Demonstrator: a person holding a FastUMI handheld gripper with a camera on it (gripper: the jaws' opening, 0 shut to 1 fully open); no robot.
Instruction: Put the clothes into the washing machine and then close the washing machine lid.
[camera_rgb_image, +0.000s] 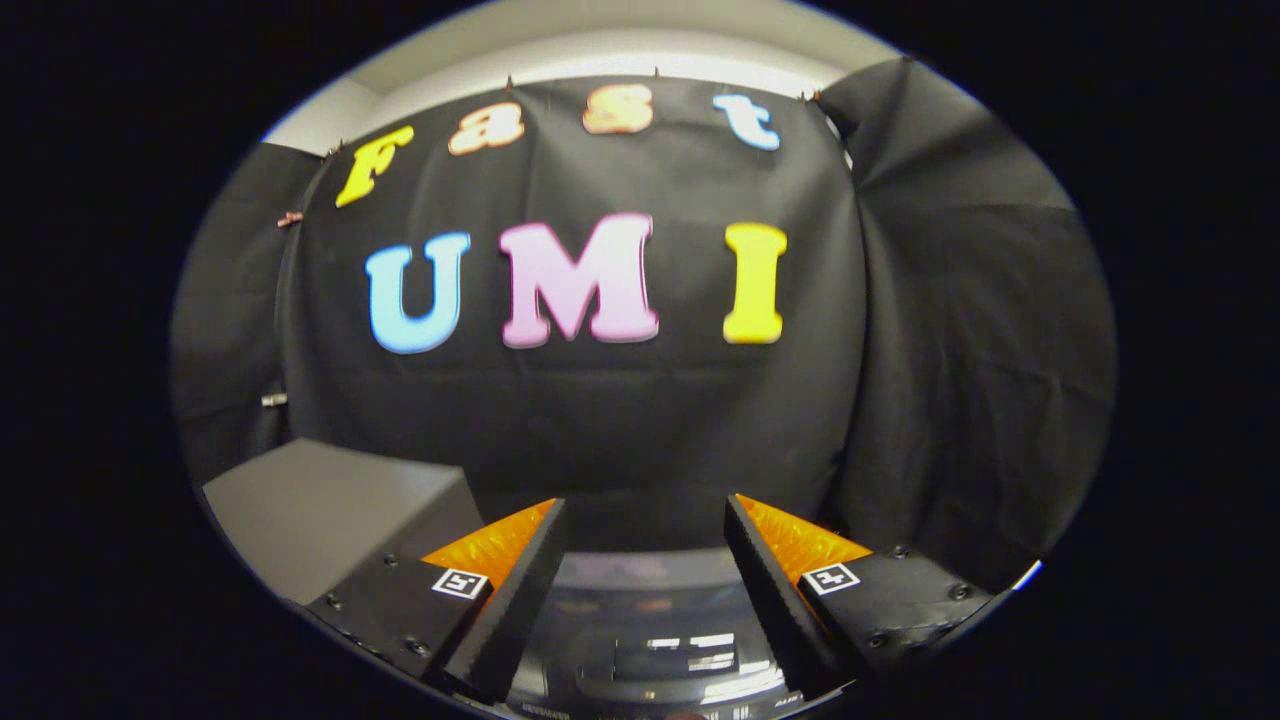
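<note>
Your gripper (645, 515): fingers spread apart, empty | glossy dark washing machine lid (660, 640), probably closed, below between them | grey box-like surface (330, 510) beside left finger.

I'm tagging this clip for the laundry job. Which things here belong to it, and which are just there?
Job:
- gripper, fingers open, holding nothing
- glossy washing machine top, below and between the fingers

Just there:
- grey box, beside the fingers
- black cloth wall, beyond them
</note>
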